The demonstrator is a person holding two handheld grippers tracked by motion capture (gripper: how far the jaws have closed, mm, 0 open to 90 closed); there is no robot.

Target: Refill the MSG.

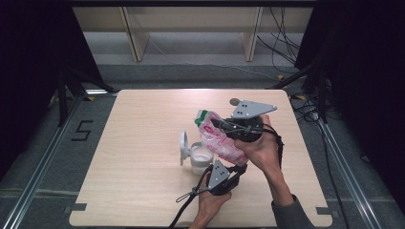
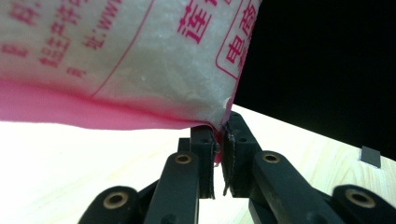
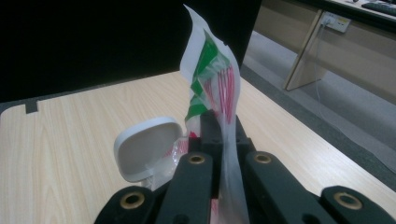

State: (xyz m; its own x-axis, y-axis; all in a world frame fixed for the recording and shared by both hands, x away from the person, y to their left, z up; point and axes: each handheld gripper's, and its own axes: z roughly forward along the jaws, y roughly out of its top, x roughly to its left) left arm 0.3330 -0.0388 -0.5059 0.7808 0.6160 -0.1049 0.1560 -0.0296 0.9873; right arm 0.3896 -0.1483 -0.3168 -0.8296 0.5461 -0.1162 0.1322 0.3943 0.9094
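A pale wooden table (image 1: 143, 191) with rounded corners stands in a dim room, dark curtains at both sides and grey floor around it.

Nearest the person, the left gripper (image 1: 228, 174) has its fingers (image 2: 204, 149) closed on the bottom corner of a plastic bag (image 1: 220, 140); in the left gripper view the pink sealed hem is pinched between the two black pads, and the pouch swells up and away from them. The bag is translucent, packed with white grains, printed in pink-red characters, with a green and white top edge. It hangs tilted in the air between the two grippers, its low end at the left fingers and its high end at the right ones.

Just left of the left fingers, under the bag's lower half, stands a white container (image 1: 200, 160) with its hinged lid (image 1: 184, 147) flipped upright.

Farther off, the right gripper (image 1: 224, 125) clamps the bag's upper part; in the right gripper view its fingers (image 3: 210, 128) are closed on the thin film, and the green-striped top flap rises above them.

Beyond the right fingers, a small round dark thing (image 1: 234, 101) lies near the far edge. To the left of both grippers the tabletop lies bare and wide; the right edge is closer. Behind the table are wooden shelf legs (image 1: 136, 40) and cables (image 1: 282, 45) on the floor.
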